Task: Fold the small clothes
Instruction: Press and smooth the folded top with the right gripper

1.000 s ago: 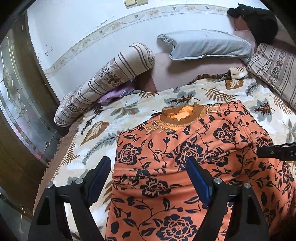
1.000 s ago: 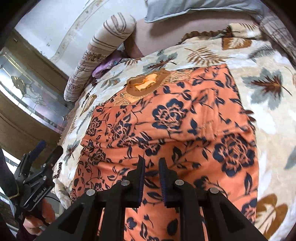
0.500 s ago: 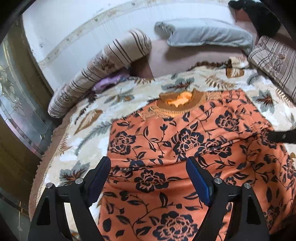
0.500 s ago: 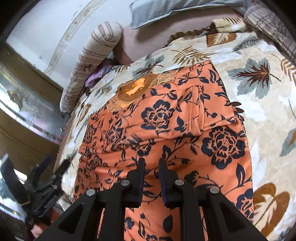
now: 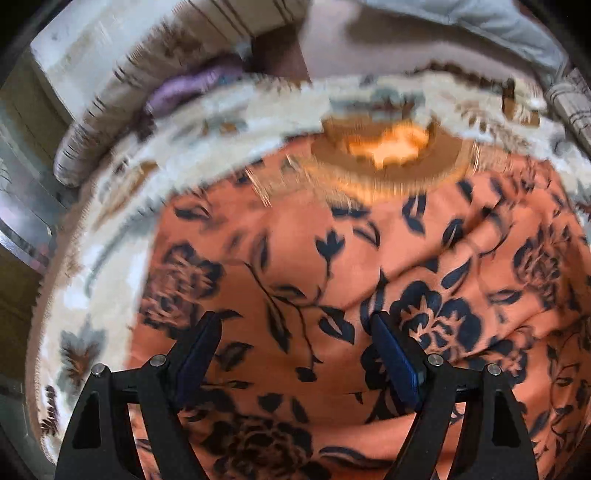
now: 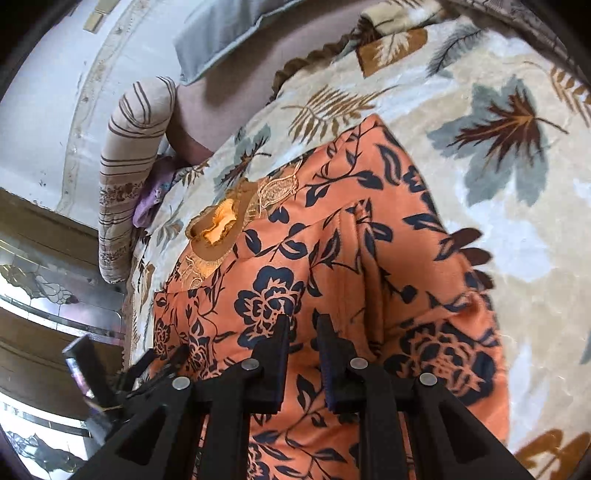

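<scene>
Left wrist view is smearing with motion blur: the striped bolster (image 5: 122, 110) and the purple cloth (image 5: 192, 86) beside it are hard to make out, and the grey pillow (image 5: 480, 26) is being cut off at the top edge. The orange floral garment (image 5: 369, 258) is lying spread on the leaf-print blanket (image 5: 122, 206), collar (image 5: 388, 162) pointing toward the pillows, lower part running out of frame. The left gripper (image 5: 295, 336) is hovering over the garment's left half, jaws standing wide, nothing between them. It is now sitting closer to the fabric than a second ago; the collar is looming larger. In the right wrist view, the left gripper (image 6: 162, 360) is showing only partly, at the garment's (image 6: 332, 266) left edge; a second ago it was standing well clear of the bed. The right gripper (image 6: 303, 325) is hanging above the garment, jaws nearly together, a slim gap between them, not gripping cloth. No writing is legible anywhere.
</scene>
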`<action>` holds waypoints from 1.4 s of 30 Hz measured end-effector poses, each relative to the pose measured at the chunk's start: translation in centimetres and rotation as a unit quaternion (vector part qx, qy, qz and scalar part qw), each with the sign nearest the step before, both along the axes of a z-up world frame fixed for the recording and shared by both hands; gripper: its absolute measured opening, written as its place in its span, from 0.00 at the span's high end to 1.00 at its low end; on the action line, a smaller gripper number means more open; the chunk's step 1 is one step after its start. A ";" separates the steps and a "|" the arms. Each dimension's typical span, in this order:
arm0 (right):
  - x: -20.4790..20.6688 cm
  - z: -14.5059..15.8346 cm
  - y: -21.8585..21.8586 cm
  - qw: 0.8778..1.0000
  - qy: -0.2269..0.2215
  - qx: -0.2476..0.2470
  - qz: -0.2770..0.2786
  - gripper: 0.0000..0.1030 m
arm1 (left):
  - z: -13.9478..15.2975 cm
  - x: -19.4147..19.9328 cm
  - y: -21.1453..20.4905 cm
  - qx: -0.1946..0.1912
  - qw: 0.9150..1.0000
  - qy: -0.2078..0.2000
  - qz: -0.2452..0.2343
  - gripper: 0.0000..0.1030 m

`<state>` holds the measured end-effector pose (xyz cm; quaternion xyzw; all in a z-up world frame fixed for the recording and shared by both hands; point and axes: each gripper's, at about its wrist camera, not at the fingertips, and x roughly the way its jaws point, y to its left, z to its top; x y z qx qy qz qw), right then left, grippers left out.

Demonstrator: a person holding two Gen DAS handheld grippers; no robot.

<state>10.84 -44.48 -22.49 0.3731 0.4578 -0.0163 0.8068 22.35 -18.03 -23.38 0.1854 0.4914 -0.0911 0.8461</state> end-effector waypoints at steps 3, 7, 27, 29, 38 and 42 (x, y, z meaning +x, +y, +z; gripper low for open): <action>0.9 -1.2 0.3 0.998 0.038 -0.044 -0.004 0.82 | -0.7 -0.4 -0.1 0.007 1.000 -0.019 0.000 0.14; 1.1 -2.2 0.3 0.998 0.055 -0.042 -0.009 0.83 | 0.1 -0.9 -0.2 0.013 1.000 -0.008 -0.010 0.15; -0.8 -0.1 0.2 0.999 0.017 -0.040 -0.014 0.82 | 3.4 -3.0 -0.8 -0.017 0.999 -0.025 -0.031 0.15; -1.2 0.4 -0.3 0.999 0.005 -0.036 -0.028 0.82 | 3.7 -2.7 -1.3 -0.034 0.999 -0.023 -0.026 0.15; -0.8 -1.5 -1.8 0.998 0.041 -0.002 -0.044 0.80 | -0.2 -1.3 -4.9 -0.025 0.999 0.036 -0.027 0.14; -0.2 -2.6 -1.2 0.997 0.067 -0.016 -0.034 0.75 | -0.2 -1.5 -4.8 -0.028 0.999 0.029 -0.028 0.14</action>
